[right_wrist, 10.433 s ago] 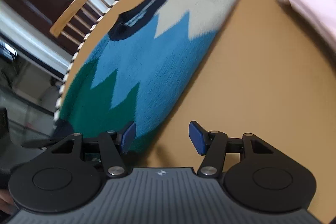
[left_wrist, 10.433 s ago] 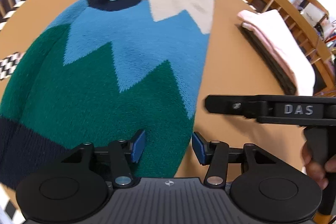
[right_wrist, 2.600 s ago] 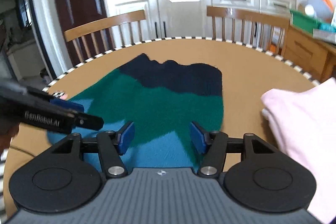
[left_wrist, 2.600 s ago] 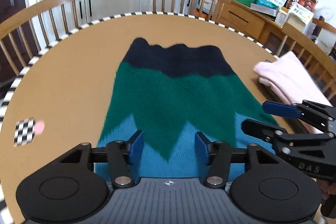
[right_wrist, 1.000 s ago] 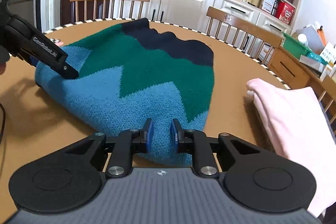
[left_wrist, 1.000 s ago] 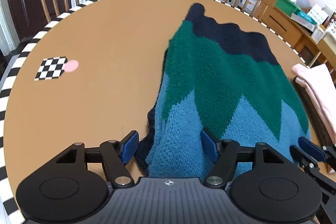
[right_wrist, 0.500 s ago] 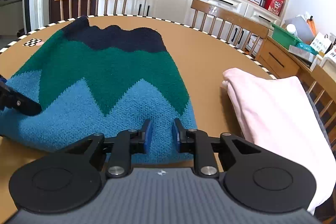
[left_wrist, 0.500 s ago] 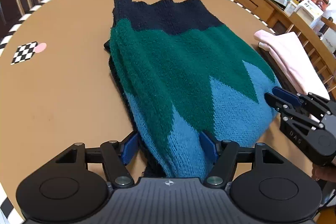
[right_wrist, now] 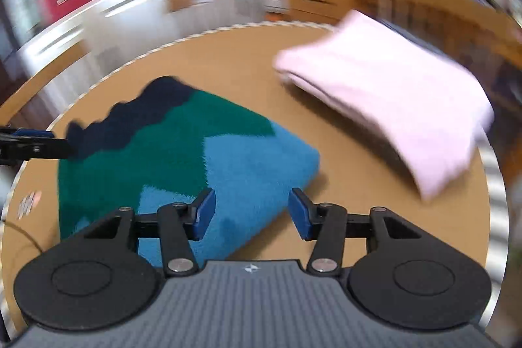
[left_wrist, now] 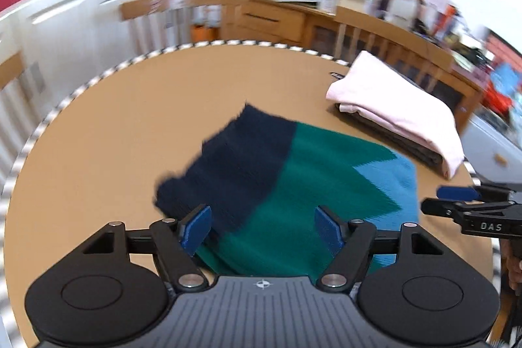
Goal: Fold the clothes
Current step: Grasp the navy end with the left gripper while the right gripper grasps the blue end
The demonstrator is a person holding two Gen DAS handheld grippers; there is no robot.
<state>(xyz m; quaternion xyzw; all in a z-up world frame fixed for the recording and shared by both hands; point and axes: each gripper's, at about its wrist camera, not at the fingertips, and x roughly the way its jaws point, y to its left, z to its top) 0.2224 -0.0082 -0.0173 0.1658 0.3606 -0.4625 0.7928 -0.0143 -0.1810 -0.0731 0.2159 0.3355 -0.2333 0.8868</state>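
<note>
The folded knit sweater (left_wrist: 293, 178), in navy, green and blue bands, lies flat on the round table (left_wrist: 130, 119). My left gripper (left_wrist: 262, 229) hovers over its near edge. Its jaws are opening and the pads are clear of the knit. In the right wrist view my right gripper (right_wrist: 252, 214) hangs above the sweater's (right_wrist: 195, 152) blue corner. Its jaws are also opening, with nothing pressed between the pads. Each gripper shows at the edge of the other's view: the right gripper (left_wrist: 447, 199) and the left gripper (right_wrist: 58, 141).
A folded pink garment (left_wrist: 398, 119) (right_wrist: 385, 100) rests on a dark folded one (left_wrist: 391, 142) at the table's right. A checkered marker (right_wrist: 29, 201) sits near the left rim. Wooden chairs (left_wrist: 215, 8) and a cluttered sideboard ring the table.
My right gripper, shut on the sweater's blue edge before, has let go and opened. Both grippers have lifted and rolled, and the views have swung. The left jaws stand a little wider.
</note>
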